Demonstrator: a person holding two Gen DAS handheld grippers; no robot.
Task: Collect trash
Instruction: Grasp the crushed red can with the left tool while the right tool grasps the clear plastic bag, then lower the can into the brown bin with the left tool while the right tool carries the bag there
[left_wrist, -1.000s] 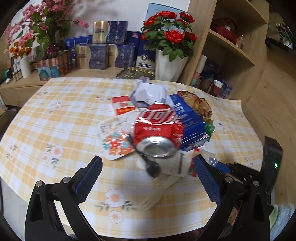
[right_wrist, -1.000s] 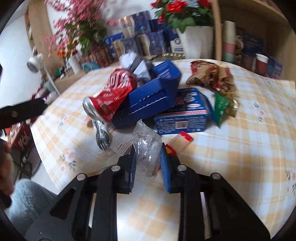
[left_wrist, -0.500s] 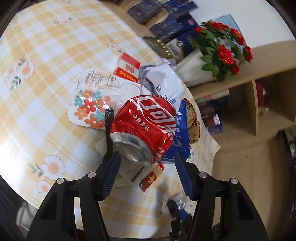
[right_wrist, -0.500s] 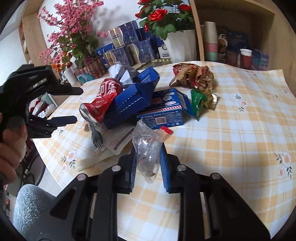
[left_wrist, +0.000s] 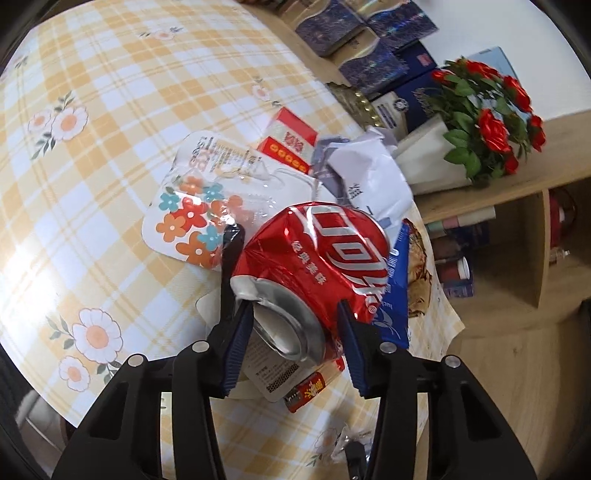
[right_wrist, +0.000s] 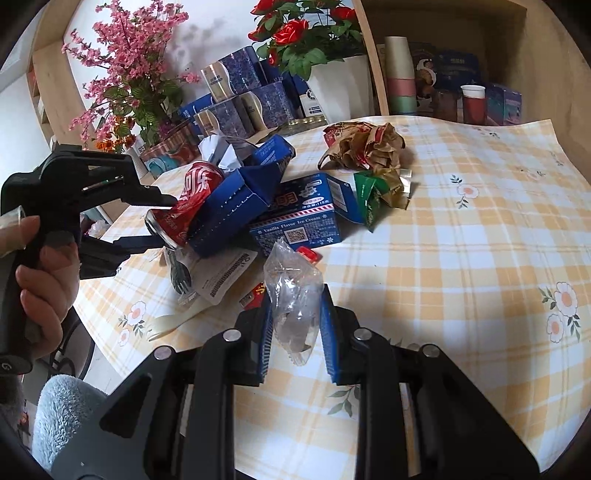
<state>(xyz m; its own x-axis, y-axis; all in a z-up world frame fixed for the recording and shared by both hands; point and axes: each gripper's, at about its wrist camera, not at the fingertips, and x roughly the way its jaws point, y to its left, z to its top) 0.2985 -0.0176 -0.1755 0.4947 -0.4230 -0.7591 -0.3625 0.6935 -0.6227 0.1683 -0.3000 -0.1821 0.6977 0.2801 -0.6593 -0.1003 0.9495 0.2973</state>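
A heap of litter sits on the table (right_wrist: 461, 258). The crushed can (left_wrist: 314, 258) leans on the folded carton (right_wrist: 236, 203), its open end between the left gripper (left_wrist: 295, 332) fingers. Behind the can lies crumpled paper (left_wrist: 369, 173); to its left, a flat packet (left_wrist: 207, 206). The ice-cream box (right_wrist: 306, 214) lies right of the carton, with a crumpled wrapper (right_wrist: 365, 151) behind it. In front of the box, the right gripper (right_wrist: 297, 328) pinches a plastic bag (right_wrist: 293, 302). A fork (right_wrist: 179, 273) lies under the can.
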